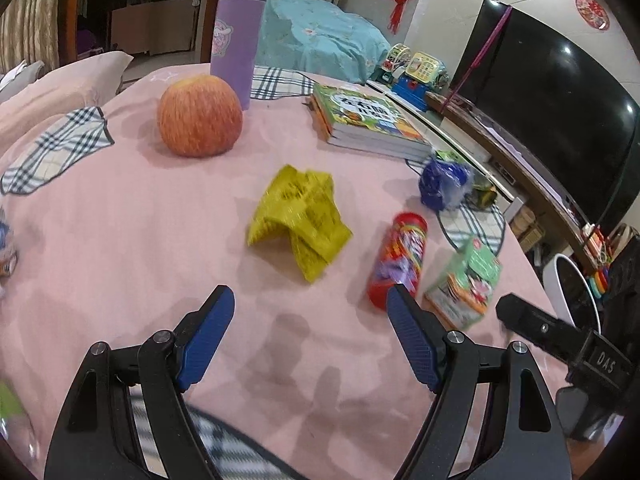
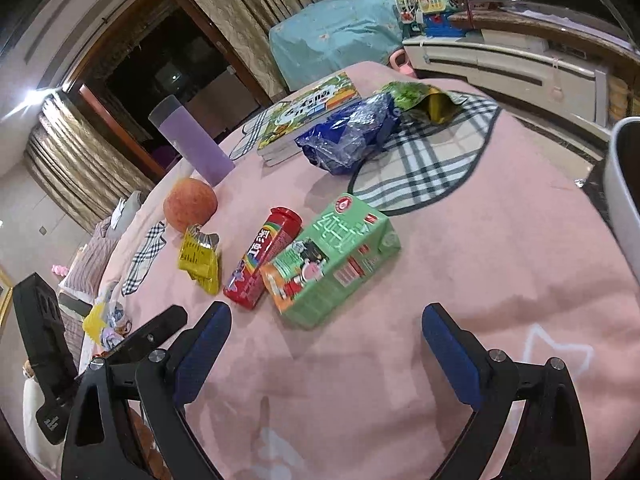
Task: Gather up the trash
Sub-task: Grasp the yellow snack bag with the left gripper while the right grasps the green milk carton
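A crumpled yellow wrapper (image 1: 299,220) lies on the pink tablecloth (image 1: 120,240) just ahead of my open, empty left gripper (image 1: 310,300); it also shows in the right wrist view (image 2: 199,258). A red candy tube (image 1: 398,260) (image 2: 262,258) and a green milk carton (image 1: 466,280) (image 2: 334,264) lie side by side. A crumpled blue plastic bag (image 1: 442,184) (image 2: 348,136) and a green-yellow snack bag (image 2: 420,98) lie further off. My right gripper (image 2: 326,324) is open and empty, just short of the carton.
An apple (image 1: 200,114) (image 2: 190,204), a purple tumbler (image 1: 238,40) (image 2: 192,140) and a stack of books (image 1: 368,120) (image 2: 308,110) stand on the table. A white bin (image 2: 624,184) (image 1: 576,292) stands at the table's right edge. More wrappers (image 2: 106,322) lie at the left.
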`<state>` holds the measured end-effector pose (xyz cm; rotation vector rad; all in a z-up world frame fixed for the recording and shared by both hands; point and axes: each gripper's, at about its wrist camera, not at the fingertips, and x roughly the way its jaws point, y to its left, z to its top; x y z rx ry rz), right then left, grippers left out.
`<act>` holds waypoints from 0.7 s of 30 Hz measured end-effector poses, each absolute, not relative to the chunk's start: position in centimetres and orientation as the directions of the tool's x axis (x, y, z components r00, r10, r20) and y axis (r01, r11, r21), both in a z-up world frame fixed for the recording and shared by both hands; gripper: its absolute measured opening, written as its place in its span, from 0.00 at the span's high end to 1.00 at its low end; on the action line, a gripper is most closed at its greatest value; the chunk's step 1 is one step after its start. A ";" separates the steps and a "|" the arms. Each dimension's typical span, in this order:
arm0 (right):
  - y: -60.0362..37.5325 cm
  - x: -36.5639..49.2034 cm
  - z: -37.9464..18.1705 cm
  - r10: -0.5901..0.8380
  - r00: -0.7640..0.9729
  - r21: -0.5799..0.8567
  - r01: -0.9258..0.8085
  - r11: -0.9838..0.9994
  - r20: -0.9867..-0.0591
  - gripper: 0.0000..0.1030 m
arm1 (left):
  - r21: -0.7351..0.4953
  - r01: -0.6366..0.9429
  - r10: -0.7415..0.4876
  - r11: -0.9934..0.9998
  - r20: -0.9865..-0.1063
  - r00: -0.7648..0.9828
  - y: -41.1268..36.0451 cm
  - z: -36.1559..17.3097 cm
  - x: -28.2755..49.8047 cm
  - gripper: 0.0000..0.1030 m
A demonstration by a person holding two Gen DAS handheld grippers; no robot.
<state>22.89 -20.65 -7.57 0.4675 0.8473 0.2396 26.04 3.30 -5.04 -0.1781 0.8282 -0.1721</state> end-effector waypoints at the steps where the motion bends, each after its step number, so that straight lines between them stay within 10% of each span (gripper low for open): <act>1: -20.5 23.3 -7.8 0.389 0.637 0.492 -0.016 0.870 -0.666 0.06 | -0.224 0.082 -0.221 0.971 -0.714 0.664 3.5 -5.0 26.5 0.22; 14: -18.7 26.9 -8.4 0.316 0.631 0.469 0.086 0.879 -0.709 0.05 | -0.246 0.108 -0.256 0.963 -0.725 0.639 4.2 -6.4 31.8 0.24; 21: -17.4 27.2 -8.5 0.166 0.637 0.309 0.119 0.944 -0.753 0.22 | -0.303 0.176 -0.346 0.937 -0.722 0.600 4.1 -7.7 32.7 0.61</act>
